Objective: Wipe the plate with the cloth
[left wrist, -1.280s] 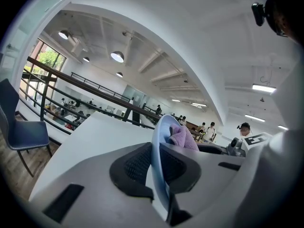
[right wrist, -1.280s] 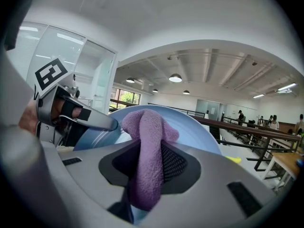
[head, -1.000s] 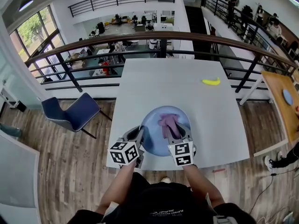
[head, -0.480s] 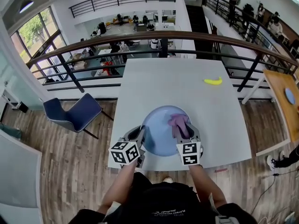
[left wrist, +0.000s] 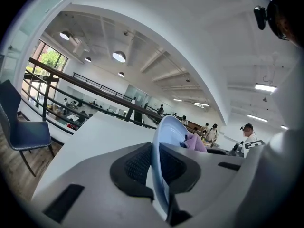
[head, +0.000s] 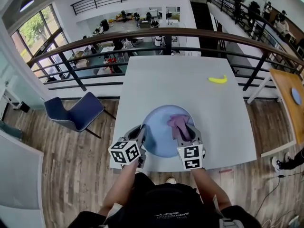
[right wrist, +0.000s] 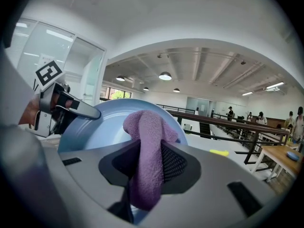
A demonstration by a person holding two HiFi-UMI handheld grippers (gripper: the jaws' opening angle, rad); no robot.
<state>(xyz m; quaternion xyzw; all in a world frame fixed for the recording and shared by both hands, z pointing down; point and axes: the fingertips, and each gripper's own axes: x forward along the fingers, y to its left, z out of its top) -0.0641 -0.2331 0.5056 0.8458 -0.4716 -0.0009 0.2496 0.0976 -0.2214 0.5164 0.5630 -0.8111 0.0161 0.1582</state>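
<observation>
Plate (head: 156, 127), pale blue and round, sits at the 6 o'clock end of the white counter (head: 175, 80), close to its near edge. Left tongs (left wrist: 154, 163) pinch the plate's rim at about 8 o'clock; in the left gripper view the thin edge runs straight between the two dark pads, and both press against it. Right tongs (right wrist: 145, 167) reach in from about 5 o'clock and are clamped on the purple cloth (right wrist: 147, 141). A bunched fold of the cloth fills the gap between the pads and hangs below them. Its free end spreads over the plate's face, toward 3 o'clock of the centre in the head view.

A yellow banana (head: 218, 80) lies on the counter at 1 o'clock from the plate, well apart from it. A blue chair (head: 76, 112) stands on the wooden floor (head: 71, 175) at 9 o'clock of the counter. A dark railing (head: 166, 32) runs beyond the counter's 12 o'clock edge.
</observation>
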